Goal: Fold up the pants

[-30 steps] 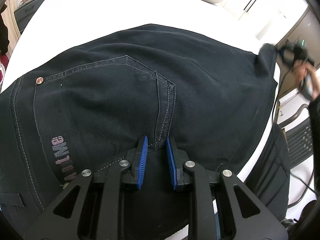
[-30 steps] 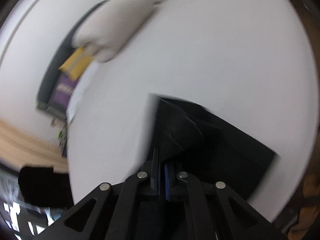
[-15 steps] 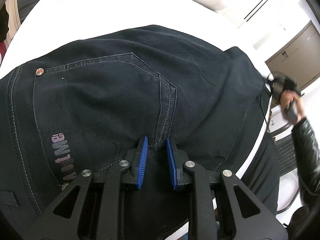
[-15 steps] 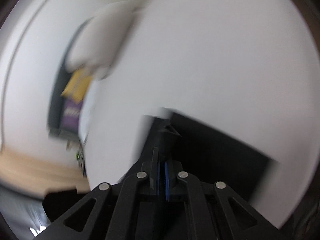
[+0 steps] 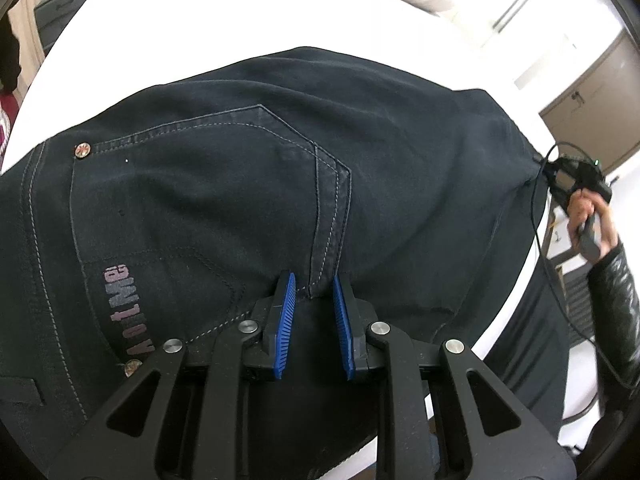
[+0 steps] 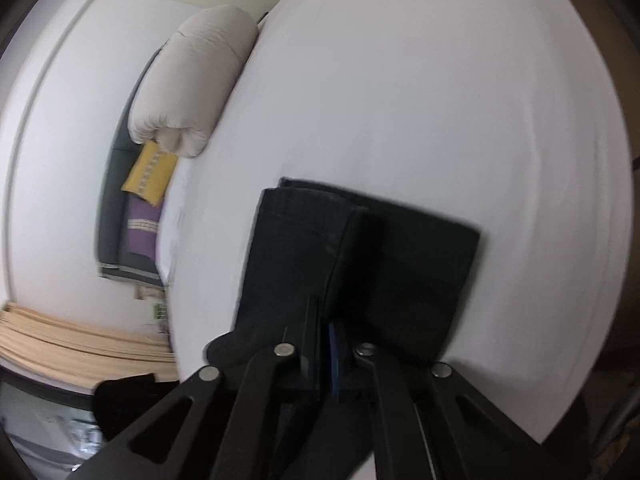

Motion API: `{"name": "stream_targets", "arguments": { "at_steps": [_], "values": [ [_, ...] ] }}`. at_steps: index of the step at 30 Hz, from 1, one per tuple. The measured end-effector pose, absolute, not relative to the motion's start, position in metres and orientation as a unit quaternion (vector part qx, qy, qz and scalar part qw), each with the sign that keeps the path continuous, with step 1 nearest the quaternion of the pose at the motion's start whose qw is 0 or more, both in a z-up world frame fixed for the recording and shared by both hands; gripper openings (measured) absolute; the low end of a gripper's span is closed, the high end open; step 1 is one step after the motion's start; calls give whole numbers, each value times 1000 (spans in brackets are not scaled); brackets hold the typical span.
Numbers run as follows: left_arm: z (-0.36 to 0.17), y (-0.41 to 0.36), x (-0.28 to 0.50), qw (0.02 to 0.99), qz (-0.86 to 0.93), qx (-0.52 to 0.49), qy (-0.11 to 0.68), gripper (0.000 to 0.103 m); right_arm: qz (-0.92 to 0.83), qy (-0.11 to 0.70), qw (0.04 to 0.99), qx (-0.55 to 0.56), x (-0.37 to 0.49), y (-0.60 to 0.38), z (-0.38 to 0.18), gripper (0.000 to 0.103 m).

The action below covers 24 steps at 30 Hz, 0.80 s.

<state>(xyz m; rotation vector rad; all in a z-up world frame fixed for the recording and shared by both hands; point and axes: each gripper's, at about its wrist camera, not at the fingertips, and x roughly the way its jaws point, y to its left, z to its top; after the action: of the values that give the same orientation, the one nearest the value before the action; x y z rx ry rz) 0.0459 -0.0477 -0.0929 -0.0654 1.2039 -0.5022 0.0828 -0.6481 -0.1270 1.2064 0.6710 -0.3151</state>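
**Right claw pinched on pant hem, left claw apart over the seat**

Left gripper (image 5: 313, 292): blue pads (image 5: 285, 322) sat narrowly apart, straddling the pocket seam, gripping nothing. Right gripper (image 6: 325, 320): jaws closed on the pants (image 5: 248, 184) hem, leg end raised off the white bed (image 6: 420, 100). Pants lay spread on the bed, back pocket (image 5: 192, 200) up. Rolled duvet (image 6: 192, 80) at the bed's far edge.

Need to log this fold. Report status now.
Left gripper open, fabric between its fingers. Right gripper shut on pants hem. Pants spread on white bed. Nothing in the way.
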Motion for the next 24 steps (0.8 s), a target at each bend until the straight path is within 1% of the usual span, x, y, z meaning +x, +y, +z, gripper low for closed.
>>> {"name": "stream_targets", "arguments": {
  "at_steps": [3, 6, 12, 13, 14, 15, 16, 17, 18, 20, 22, 24],
  "values": [
    [-90, -50, 45, 791, -236, -17, 564, 19, -170, 292, 753, 565, 73, -661, -119, 4],
    [-89, -51, 44, 788, -241, -9, 566, 19, -180, 298, 755, 555, 60, -663, -115, 4],
    [-85, -49, 42, 780, -255, 1, 572, 19, -175, 282, 726, 603, 37, -673, -134, 3],
    [-85, -47, 43, 780, -257, -5, 571, 19, -170, 278, 724, 608, 34, -673, -134, 8],
    [-86, -45, 42, 781, -258, -11, 569, 19, -171, 276, 725, 607, 30, -673, -129, 19],
    [-87, -44, 41, 782, -259, -15, 567, 19, -176, 271, 737, 593, 24, -670, -119, 28],
    [-88, -43, 41, 784, -258, -18, 565, 19, -187, 267, 751, 575, 17, -665, -106, 48],
    [-88, -41, 41, 785, -259, -21, 562, 19, -197, 266, 762, 556, 12, -659, -96, 64],
    [-88, -37, 40, 787, -260, -24, 560, 19, -191, 263, 781, 533, 5, -649, -82, 64],
    [-90, -31, 38, 788, -263, -34, 556, 19, -122, 264, 802, 522, 2, -626, -65, 64],
    [-91, -27, 40, 787, -267, -42, 555, 19, -12, 298, 806, 512, 9, -582, -57, 64],
    [-91, -24, 40, 785, -271, -46, 554, 19, 63, 337, 799, 494, 20, -532, -60, 59]
  ]
}}
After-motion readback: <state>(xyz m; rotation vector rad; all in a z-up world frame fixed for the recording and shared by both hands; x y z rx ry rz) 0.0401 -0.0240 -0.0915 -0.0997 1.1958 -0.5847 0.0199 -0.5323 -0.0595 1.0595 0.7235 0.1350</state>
